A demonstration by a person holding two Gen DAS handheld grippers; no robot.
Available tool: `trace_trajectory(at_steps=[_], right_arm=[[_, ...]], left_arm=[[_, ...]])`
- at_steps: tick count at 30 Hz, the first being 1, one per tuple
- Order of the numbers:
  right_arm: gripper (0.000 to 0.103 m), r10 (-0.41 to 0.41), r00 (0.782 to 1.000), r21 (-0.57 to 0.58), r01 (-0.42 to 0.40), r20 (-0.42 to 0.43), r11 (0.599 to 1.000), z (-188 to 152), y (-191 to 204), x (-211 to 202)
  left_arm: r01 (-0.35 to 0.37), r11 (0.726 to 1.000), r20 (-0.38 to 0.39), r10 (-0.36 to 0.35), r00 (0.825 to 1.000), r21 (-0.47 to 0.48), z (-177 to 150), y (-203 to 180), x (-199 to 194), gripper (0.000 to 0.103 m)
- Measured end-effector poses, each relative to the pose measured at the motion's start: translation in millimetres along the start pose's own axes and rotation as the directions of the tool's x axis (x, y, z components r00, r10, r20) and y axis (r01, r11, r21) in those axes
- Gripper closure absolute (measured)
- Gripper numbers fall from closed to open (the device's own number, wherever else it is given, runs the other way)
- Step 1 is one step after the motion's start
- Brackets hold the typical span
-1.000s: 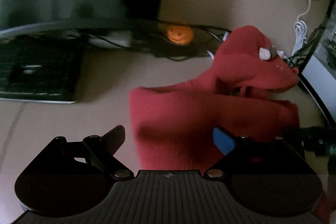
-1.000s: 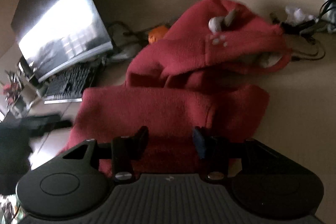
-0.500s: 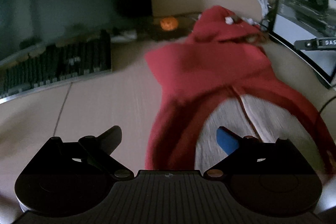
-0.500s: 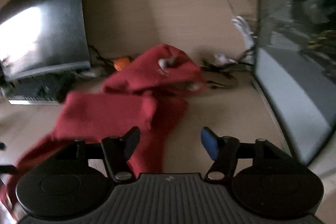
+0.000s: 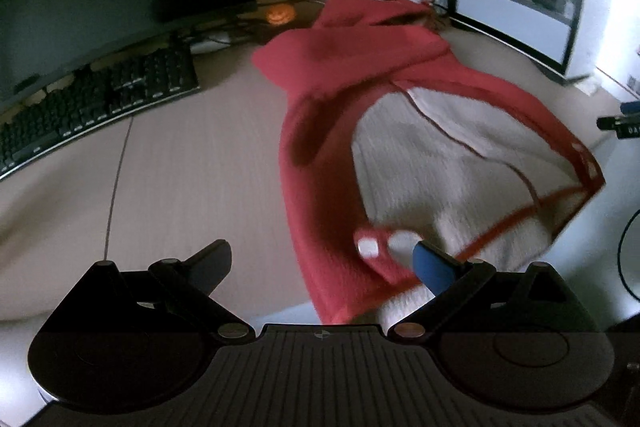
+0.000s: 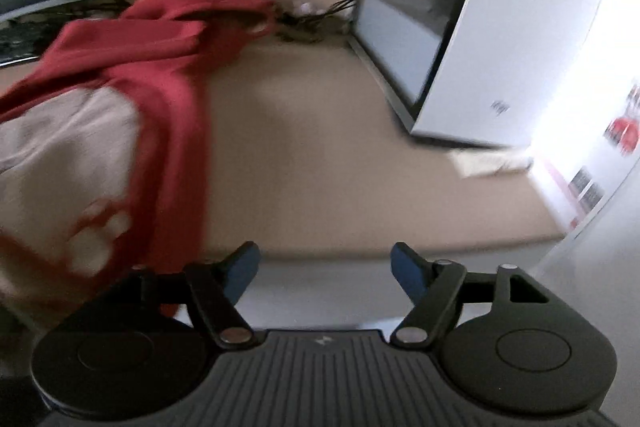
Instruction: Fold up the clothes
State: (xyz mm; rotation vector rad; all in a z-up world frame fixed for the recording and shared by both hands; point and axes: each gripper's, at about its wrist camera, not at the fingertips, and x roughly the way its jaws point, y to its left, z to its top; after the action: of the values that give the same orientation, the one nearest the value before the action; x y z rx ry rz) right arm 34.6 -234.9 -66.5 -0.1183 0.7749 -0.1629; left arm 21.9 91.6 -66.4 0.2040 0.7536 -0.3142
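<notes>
- Hoodie point(image 5: 320, 75) is lying open on the desk point(image 5: 192, 167), red outside, cream lining point(image 5: 440, 155) facing up, hood end towards the back near the little pumpkin point(image 5: 281, 13) and the cables.
- Bottom hem sits right at your edge of the desk, with a red paw tab point(image 5: 376, 247) flopped on it.
- Your left gripper point(image 5: 322, 259) is spread wide with nothing pinched; the hem corner lies in front of it, between the fingers, but the pads aren't on it.
- Your right gripper point(image 6: 324, 267) has its jaws opening, and nothing's between them, just bare desk. The hoodie is off to its left, the PC case point(image 6: 520, 39) to its right.
- Looks to me like you're at the spread-it-flat stage, no fold started.
- Next move I'd guess: grab a side edge of the open front and flip it over the lining, so you need a clean pinch on the red border only.
- Both views are blurry, so line up before closing.
</notes>
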Motion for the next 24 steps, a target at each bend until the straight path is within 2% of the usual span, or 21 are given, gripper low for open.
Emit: trace_trajectory(at_steps=[4, 7, 12, 15, 21, 24], right_arm=[[0.020, 0.126, 0.992, -0.028, -0.127, -0.030, 0.991, -12.7, 26.3, -3.8], [0.018, 0.154, 0.987, -0.079, -0.158, -0.052, 0.984, -18.8, 46.5, 0.7], [0.018, 0.072, 0.995, -0.065, -0.076, -0.062, 0.995, -18.2, 57.2, 21.8], [0.018, 0.031, 0.998, -0.033, -0.033, -0.049, 0.999, -19.7, 51.3, 22.9], [0.018, 0.008, 0.998, 0.082, -0.013, 0.061, 0.997, -13.6, 22.1, -13.8], [0.018, 0.021, 0.996, 0.105, -0.030, 0.087, 0.994, -5.5, 11.9, -33.4]], left_arm=[[-0.009, 0.997, -0.014, 0.010, 1.000, 0.072, -12.8, -9.1, -0.3, 0.003], [-0.024, 0.993, -0.025, 0.027, 0.999, 0.116, -21.4, -14.2, 1.0, 0.003], [-0.109, 0.984, -0.026, 0.114, 0.993, 0.142, -28.6, -14.4, 7.4, 0.003], [-0.162, 0.981, -0.012, 0.164, 0.986, 0.104, -25.9, -7.3, 9.5, 0.003], [-0.202, 0.979, 0.001, 0.202, 0.979, 0.033, -15.7, 11.0, 6.0, 0.002], [-0.185, 0.982, 0.000, 0.186, 0.983, 0.033, -10.0, 17.2, -0.2, 0.002]])
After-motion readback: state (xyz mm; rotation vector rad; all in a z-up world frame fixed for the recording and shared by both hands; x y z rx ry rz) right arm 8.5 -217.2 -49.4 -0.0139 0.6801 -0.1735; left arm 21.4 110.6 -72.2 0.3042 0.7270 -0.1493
